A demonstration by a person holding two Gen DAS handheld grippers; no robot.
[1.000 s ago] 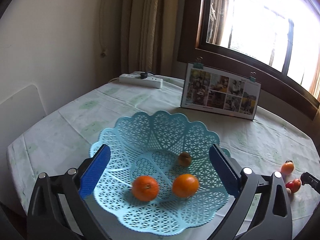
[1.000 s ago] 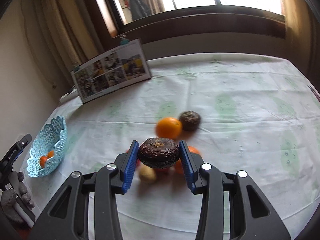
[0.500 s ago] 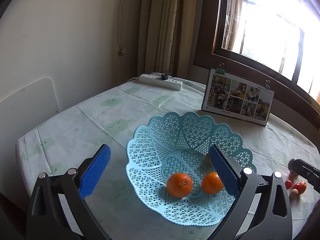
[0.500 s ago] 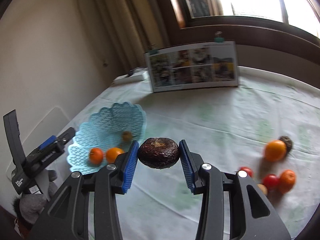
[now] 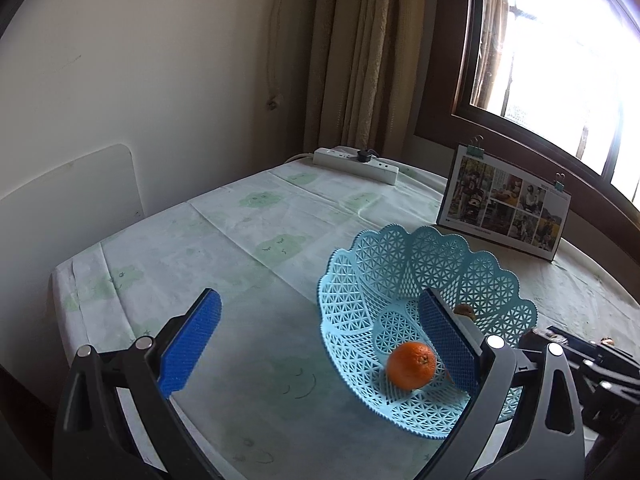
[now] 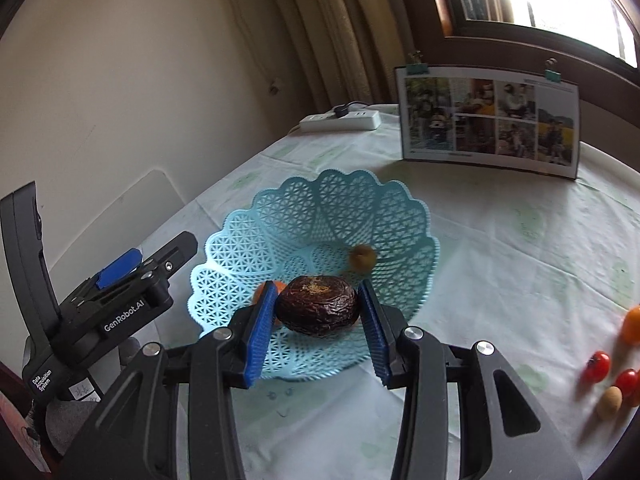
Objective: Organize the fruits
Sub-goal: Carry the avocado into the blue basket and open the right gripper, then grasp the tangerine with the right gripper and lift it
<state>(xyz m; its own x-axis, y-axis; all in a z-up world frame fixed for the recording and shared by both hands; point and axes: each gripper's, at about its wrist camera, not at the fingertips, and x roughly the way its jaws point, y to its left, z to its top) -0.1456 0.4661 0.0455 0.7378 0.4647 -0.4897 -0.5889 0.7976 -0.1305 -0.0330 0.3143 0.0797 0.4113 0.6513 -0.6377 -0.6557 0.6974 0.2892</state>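
Note:
A light blue lattice basket (image 6: 328, 208) (image 5: 404, 256) stands on the tablecloth. My right gripper (image 6: 318, 312) is shut on a dark wrinkled fruit (image 6: 318, 310), held over the basket's near side. Inside the basket lie an orange (image 5: 412, 365), partly hidden behind the blue pad in the right wrist view (image 6: 262, 290), and a small brownish fruit (image 6: 362, 257). My left gripper (image 5: 320, 344) hangs open and empty at the basket's left edge, its right finger over the basket. More fruit lies on the cloth at right: small red tomatoes (image 6: 596, 362), an orange one (image 6: 632, 324), a tan one (image 6: 609, 397).
A photo board (image 6: 490, 120) with clips stands at the back. A white power strip (image 6: 340, 121) lies near the curtain. A white chair back (image 5: 72, 196) is at the table's left edge. The window is behind.
My right gripper carried the dark fruit leftward from the fruit pile to above the basket. My left gripper swung left, so the basket slid to the right in its view.

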